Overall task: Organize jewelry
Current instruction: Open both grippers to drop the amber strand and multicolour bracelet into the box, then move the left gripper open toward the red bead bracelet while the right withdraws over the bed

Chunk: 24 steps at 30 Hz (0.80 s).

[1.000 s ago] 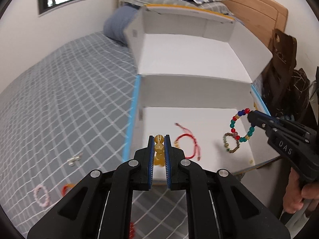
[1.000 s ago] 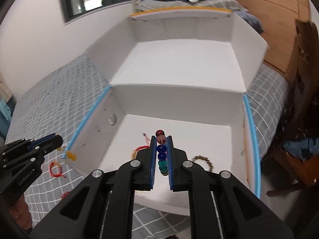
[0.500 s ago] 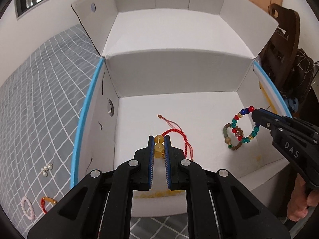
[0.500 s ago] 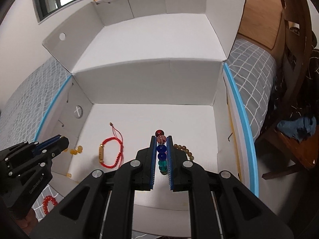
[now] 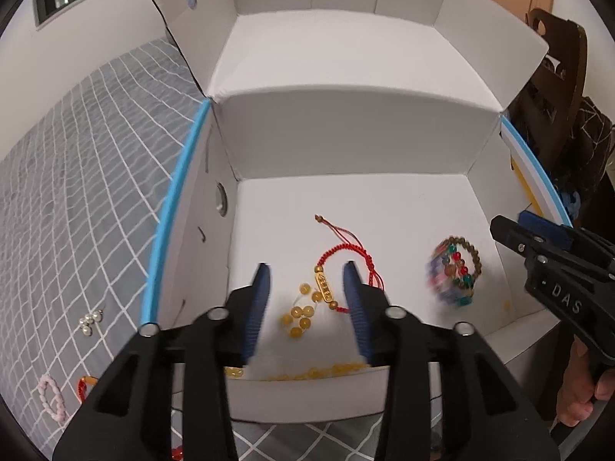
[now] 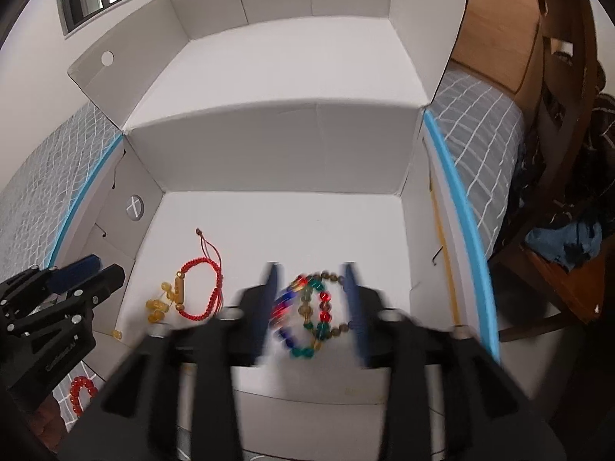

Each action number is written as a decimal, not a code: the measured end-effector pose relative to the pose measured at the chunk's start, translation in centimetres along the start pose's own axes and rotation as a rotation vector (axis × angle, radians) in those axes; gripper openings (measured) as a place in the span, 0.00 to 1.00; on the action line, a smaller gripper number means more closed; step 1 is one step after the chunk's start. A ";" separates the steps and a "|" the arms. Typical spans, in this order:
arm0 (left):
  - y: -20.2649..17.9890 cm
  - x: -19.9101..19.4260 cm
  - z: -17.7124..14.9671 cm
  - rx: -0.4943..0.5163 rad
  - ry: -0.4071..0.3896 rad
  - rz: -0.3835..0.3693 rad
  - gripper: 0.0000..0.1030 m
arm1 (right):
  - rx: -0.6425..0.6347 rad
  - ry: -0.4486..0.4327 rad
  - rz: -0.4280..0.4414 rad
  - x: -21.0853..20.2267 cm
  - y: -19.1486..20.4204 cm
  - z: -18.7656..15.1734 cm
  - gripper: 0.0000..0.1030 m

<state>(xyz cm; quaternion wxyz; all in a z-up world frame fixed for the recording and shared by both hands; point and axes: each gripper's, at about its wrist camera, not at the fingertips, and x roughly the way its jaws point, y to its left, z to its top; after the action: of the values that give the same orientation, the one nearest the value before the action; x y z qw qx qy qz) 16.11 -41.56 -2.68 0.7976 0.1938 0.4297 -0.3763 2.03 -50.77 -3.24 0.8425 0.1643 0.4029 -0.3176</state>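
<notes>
On the grey checked bed (image 5: pixel 77 199), at far left, lie a small pearl piece (image 5: pixel 90 322), a pink bracelet (image 5: pixel 52 399) and a red bead bracelet (image 6: pixel 82 392), all outside the white box (image 5: pixel 346 146).

The left hand-held gripper (image 5: pixel 306 299) tilts steeply down over the box's near wall. Its jaws have just been opening and now stand apart, released. The amber bead bracelet (image 5: pixel 300 317) lies on the box floor between them, touching neither pad, just beside the red cord bracelet (image 5: pixel 346 265).

Further right, the right hand-held gripper (image 6: pixel 310 299) tilts down likewise, its jaws just opened and released. The multicoloured bead bracelet (image 6: pixel 307 313) sits between them, smeared by motion blur, over a brown bead bracelet (image 6: pixel 338 280) that it partly hides. The person's hand (image 5: pixel 580 392) is cut off at the edge.
</notes>
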 end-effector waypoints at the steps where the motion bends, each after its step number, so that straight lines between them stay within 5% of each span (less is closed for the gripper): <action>1: 0.1 -0.3 0.0 0.000 -0.004 0.002 0.51 | -0.003 -0.009 -0.005 -0.3 0.1 0.1 0.47; 8: 1.1 -4.3 0.0 -0.022 -0.080 0.047 0.70 | 0.009 -0.058 0.024 -2.2 0.4 0.8 0.74; 15: 4.6 -8.8 -0.9 -0.107 -0.137 0.109 0.81 | -0.042 -0.116 0.098 -4.6 2.9 1.7 0.75; 24: 10.4 -12.7 -4.0 -0.223 -0.152 0.233 0.90 | -0.187 -0.181 0.265 -7.8 10.9 2.8 0.75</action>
<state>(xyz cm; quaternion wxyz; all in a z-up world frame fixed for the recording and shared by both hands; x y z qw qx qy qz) 17.48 -26.88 5.47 0.8826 0.1235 0.3818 -0.2450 7.21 -41.03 4.88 0.9214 0.1077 0.3281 -0.1783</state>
